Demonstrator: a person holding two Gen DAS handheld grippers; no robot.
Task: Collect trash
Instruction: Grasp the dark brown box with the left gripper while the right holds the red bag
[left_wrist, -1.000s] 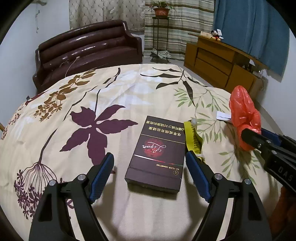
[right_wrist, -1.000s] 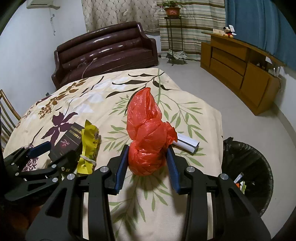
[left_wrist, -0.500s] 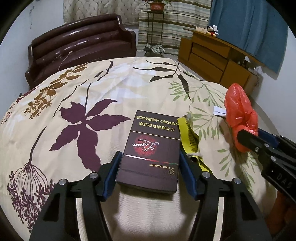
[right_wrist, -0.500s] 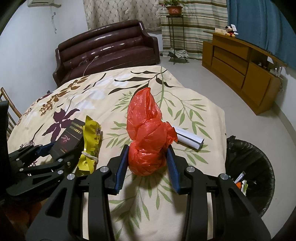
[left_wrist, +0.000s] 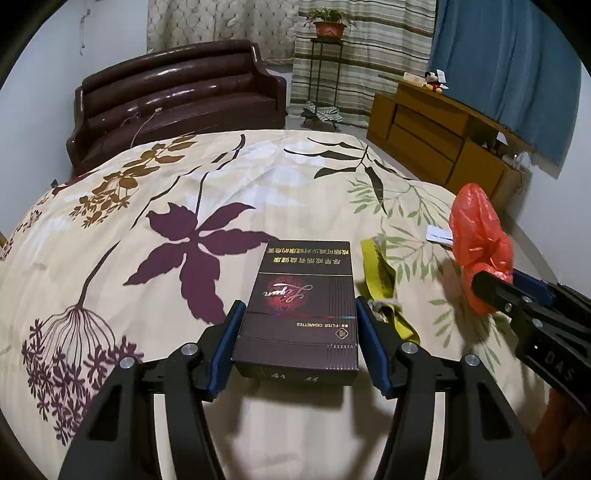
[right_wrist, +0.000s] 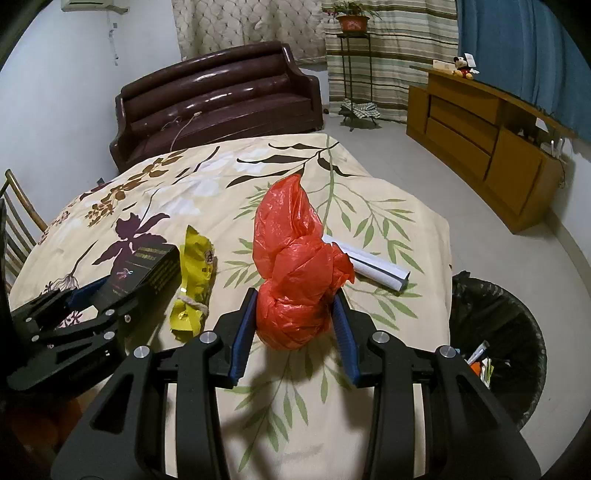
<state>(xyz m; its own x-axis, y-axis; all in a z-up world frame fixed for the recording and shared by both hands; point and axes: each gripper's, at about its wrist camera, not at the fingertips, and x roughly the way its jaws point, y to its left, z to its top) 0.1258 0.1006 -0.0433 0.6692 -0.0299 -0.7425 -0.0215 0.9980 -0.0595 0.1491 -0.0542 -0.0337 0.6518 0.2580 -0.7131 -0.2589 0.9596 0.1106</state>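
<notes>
The cigarette carton (left_wrist: 301, 314) is lying flat on the flowered bedspread (left_wrist: 147, 206) with its long axis running straight away from the left gripper (left_wrist: 297, 349), its near end sitting between the jaws. Those jaws have just been closing and are now flanking the carton's two long sides; the left pad is looking pressed to the box, while on the right a thin gap may be remaining, though the fisheye view is making that hard to judge. The left hand is plainly the nearer one for this box.

The right gripper (right_wrist: 293, 332) is squeezing the knotted red plastic bag (right_wrist: 295, 280), which is bulging between its jaws and standing up above them. Just to the right of the carton, a crumpled yellow wrapper (left_wrist: 386, 291) is lying close by the left gripper's right finger, so it may be getting nudged as the box lifts. A white paper roll (right_wrist: 369, 264) is resting behind the red bag. The black-lined trash bin (right_wrist: 495, 343) is standing on the floor off the bed's right edge, nearer the right hand, with the red bag and right gripper lying between it and the carton.
</notes>
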